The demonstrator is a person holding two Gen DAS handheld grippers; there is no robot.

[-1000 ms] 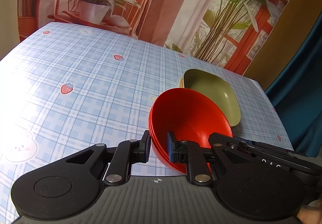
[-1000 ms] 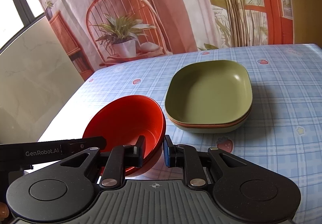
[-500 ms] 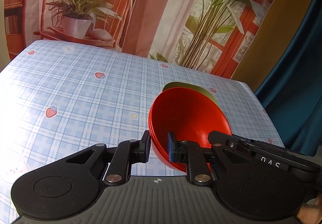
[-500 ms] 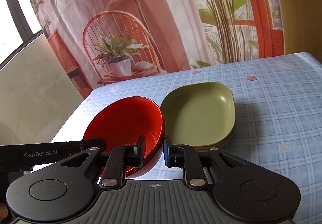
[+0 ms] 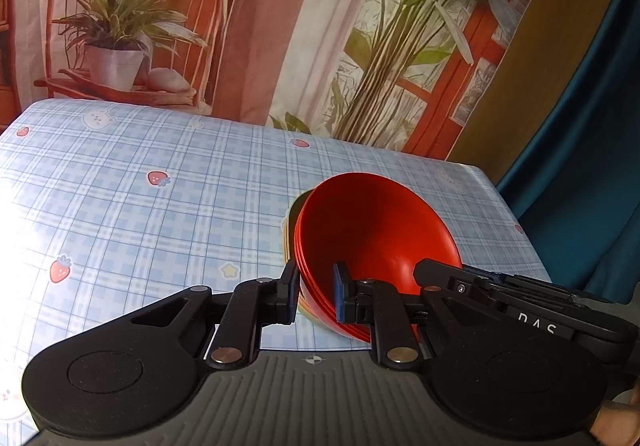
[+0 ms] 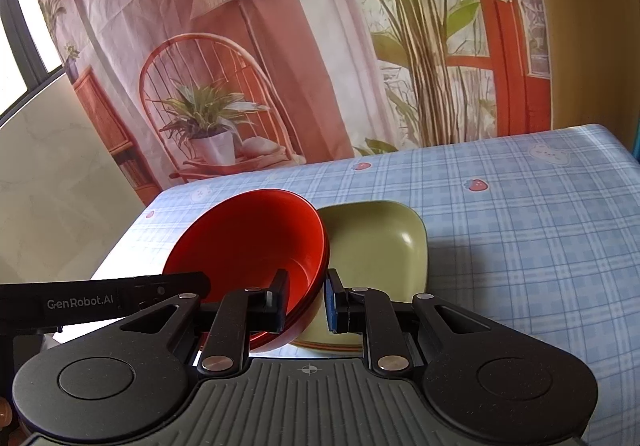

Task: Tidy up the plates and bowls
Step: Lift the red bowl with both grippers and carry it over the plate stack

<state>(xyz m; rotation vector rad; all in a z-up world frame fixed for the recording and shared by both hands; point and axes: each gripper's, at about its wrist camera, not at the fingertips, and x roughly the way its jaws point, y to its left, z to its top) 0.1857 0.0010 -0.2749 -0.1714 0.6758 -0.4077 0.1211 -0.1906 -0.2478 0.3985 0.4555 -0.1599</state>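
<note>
Jaws of the left gripper pinched tight on the near rim of the red bowls, one pad outside the wall, one inside. Jaws of the right gripper clamped likewise on the opposite rim of the same red bowls, left pad inside, right pad outside. Seemingly two or three bowls nested together, judging by the layered edges, though hard to count. Stack held tilted between both grippers, raised off the bench and partly over the green plate. Right gripper's body seen crossing the lower right of the left wrist view, left gripper's body crossing the lower left of the right wrist view. Green plate resting on top of a low pile, with an orange edge showing beneath it; only a sliver of that plate visible past the bowls from the left. Blue checked cloth with strawberries and bears covering the bench. Farther back, a printed backdrop of a chair, potted plant and tall leaves.
</note>
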